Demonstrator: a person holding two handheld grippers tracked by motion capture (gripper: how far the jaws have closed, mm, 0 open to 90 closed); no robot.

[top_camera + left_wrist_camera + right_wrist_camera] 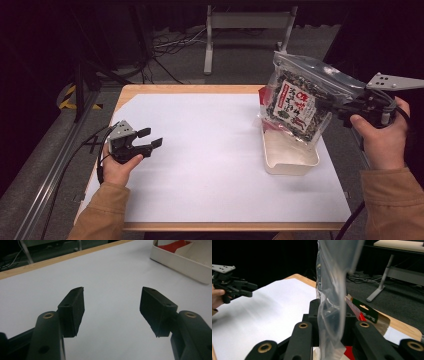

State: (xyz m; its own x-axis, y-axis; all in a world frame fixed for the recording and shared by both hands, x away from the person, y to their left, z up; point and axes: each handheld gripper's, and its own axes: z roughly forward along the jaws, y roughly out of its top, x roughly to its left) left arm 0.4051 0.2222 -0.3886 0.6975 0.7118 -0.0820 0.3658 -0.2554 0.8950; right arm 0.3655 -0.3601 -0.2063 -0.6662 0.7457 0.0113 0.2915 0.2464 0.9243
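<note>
While the right gripper (336, 107) holds a clear zip bag of dark seaweed snack (300, 102) in the air at about two o'clock of the surface (210, 165), its fingers are pinched narrow on the bag's plastic edge, as the right gripper view shows the film (332, 315) running up between them. The bag hangs tilted just above the far end of a shallow white tray (290, 155), which sits on the white sheet at three o'clock and has a red packet (175, 245) lying in it. The left gripper (146, 140) rests low at nine o'clock, well apart from the tray, its fingers (72, 310) spread wide with nothing between them. Judging by this, the step in hand is carrying the bag, either out of the tray or toward it; which of the two I cannot tell. The next move calls for keeping a firm pinch on the slippery film and steering the hanging weight clear of the tray rim, with the free left gripper ready to take the bag's lower edge.
</note>
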